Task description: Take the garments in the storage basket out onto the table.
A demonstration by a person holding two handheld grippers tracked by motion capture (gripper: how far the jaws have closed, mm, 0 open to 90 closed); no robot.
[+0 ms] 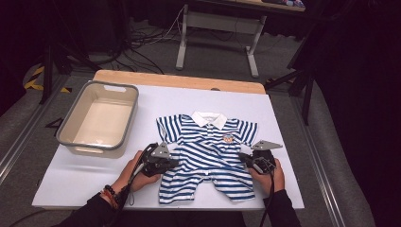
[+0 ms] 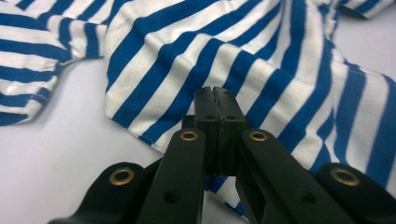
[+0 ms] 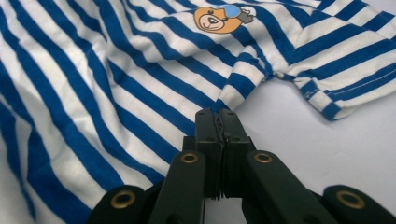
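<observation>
A small blue-and-white striped romper (image 1: pixel 208 156) with a white collar and a bear patch (image 1: pixel 228 138) lies flat on the white board. My left gripper (image 1: pixel 176 163) is at the garment's left side seam near the waist. In the left gripper view the jaws (image 2: pixel 215 91) are pressed together on the striped cloth (image 2: pixel 280 70). My right gripper (image 1: pixel 242 157) is at the right side seam below the sleeve. In the right gripper view its jaws (image 3: pixel 215 112) pinch a raised fold of the romper (image 3: pixel 116 84), with the bear patch (image 3: pixel 217 18) beyond.
An empty grey-rimmed tub (image 1: pixel 78 123) stands at the left of the white board (image 1: pixel 71 179). A wooden table edge (image 1: pixel 179 80) shows behind the board. Beyond it, a desk frame (image 1: pixel 215 28) and cables rest on the floor.
</observation>
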